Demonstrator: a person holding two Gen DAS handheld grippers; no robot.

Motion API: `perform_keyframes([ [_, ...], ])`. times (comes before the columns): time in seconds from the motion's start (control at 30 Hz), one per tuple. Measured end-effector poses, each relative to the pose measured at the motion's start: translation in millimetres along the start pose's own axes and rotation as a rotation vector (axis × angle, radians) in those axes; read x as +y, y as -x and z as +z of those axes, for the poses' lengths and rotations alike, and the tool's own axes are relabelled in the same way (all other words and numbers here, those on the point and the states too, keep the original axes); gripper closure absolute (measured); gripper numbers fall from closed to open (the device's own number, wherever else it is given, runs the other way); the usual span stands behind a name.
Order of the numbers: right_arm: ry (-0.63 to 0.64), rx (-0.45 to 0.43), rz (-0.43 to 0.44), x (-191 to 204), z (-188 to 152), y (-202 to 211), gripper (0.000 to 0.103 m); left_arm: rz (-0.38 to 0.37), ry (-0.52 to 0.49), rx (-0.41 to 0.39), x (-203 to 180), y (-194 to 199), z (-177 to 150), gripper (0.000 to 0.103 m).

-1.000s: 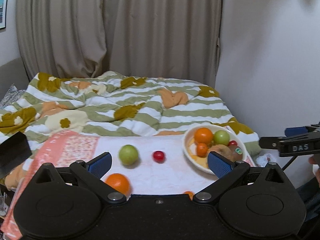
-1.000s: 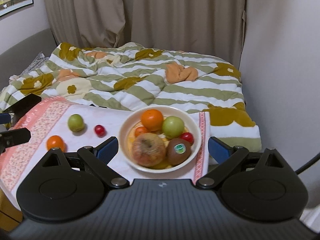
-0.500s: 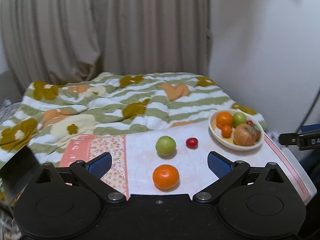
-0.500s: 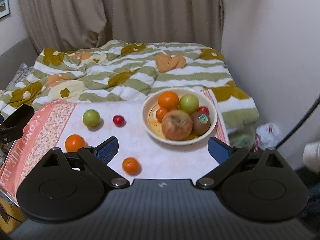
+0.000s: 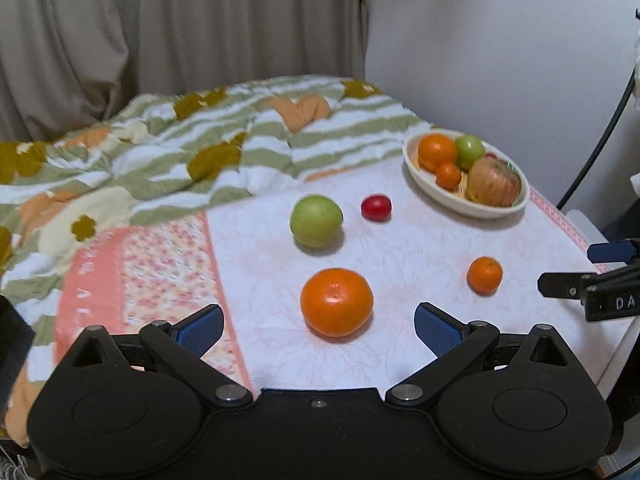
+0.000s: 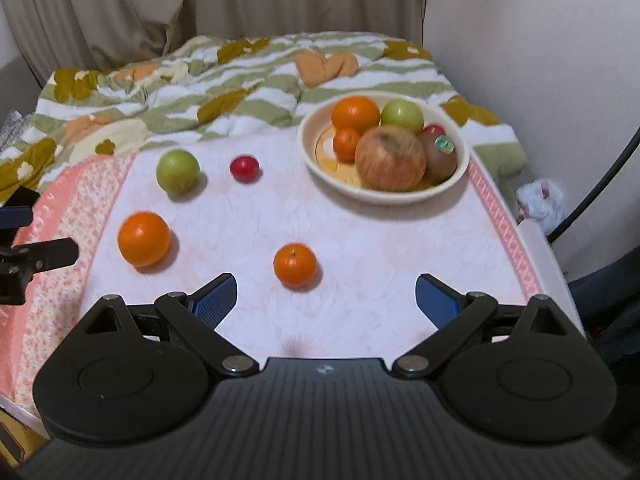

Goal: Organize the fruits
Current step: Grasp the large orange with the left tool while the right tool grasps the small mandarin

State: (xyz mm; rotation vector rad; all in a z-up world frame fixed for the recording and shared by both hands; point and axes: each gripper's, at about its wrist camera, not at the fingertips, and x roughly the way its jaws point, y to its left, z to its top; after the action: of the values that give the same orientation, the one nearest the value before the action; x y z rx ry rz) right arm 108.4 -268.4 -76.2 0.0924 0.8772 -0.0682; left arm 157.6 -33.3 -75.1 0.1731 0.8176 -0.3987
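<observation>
A cream bowl [image 6: 460, 178] [image 5: 480, 211] at the table's far right holds an apple, an orange, a green fruit, a kiwi and small fruits. Loose on the cloth lie a large orange [image 5: 337, 302] [image 6: 144, 239], a green apple [image 5: 316, 221] [image 6: 177, 171], a small red fruit [image 5: 376, 207] [image 6: 244, 168] and a small mandarin [image 5: 484, 275] [image 6: 295, 265]. My left gripper [image 5: 319, 329] is open, just short of the large orange. My right gripper [image 6: 326, 298] is open with the mandarin slightly beyond its fingers.
The table [image 6: 360, 240] wears a white and pink floral cloth. Behind it lies a bed with a green-striped quilt [image 6: 240, 76], then curtains [image 5: 180, 28] and a white wall. A black cable [image 6: 600, 192] hangs at the right, near a white bag on the floor.
Both grippers have pulled back and turned, so more of the table shows. The left one now faces the large orange, and the small mandarin has come into its view.
</observation>
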Motion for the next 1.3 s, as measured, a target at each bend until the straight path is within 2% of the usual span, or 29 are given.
perform_keyframes([
  [0.27, -0.018, 0.042, 0.003, 3.8, -4.8, -40.6, 0.000, -0.045, 0.062, 0.055, 5.4, -47.5, 5.9, 0.002],
  [0.33, -0.018, 0.048, 0.000, 4.9, -3.8, -48.6, 0.000, -0.051, 0.081, 0.064, 6.2, -57.2, 6.7, 0.009],
  [0.47, -0.012, 0.054, 0.006, 7.6, -1.5, -61.6, 0.000, -0.059, 0.096, 0.082, 5.1, -72.6, 8.9, 0.014],
  [0.53, -0.005, 0.056, 0.004, 8.9, 0.2, -66.2, 0.000, -0.062, 0.093, 0.092, 3.1, -78.1, 8.6, 0.024],
  [0.67, -0.003, 0.064, 0.016, 9.5, 2.4, -72.7, 0.000, -0.067, 0.099, 0.104, 2.0, -84.0, 7.6, 0.035],
  [1.1, 0.006, 0.090, 0.044, 12.2, 4.2, -85.4, 0.026, -0.064, 0.096, 0.107, 2.7, -81.4, 3.4, 0.038],
  [1.23, 0.022, 0.083, 0.048, 15.4, 5.6, -87.1, 0.027, -0.057, 0.101, 0.108, 6.5, -75.6, -2.8, 0.038],
  [1.3, 0.026, 0.080, 0.046, 16.4, 6.6, -88.3, 0.032, -0.054, 0.112, 0.109, 9.2, -73.3, -5.1, 0.039],
])
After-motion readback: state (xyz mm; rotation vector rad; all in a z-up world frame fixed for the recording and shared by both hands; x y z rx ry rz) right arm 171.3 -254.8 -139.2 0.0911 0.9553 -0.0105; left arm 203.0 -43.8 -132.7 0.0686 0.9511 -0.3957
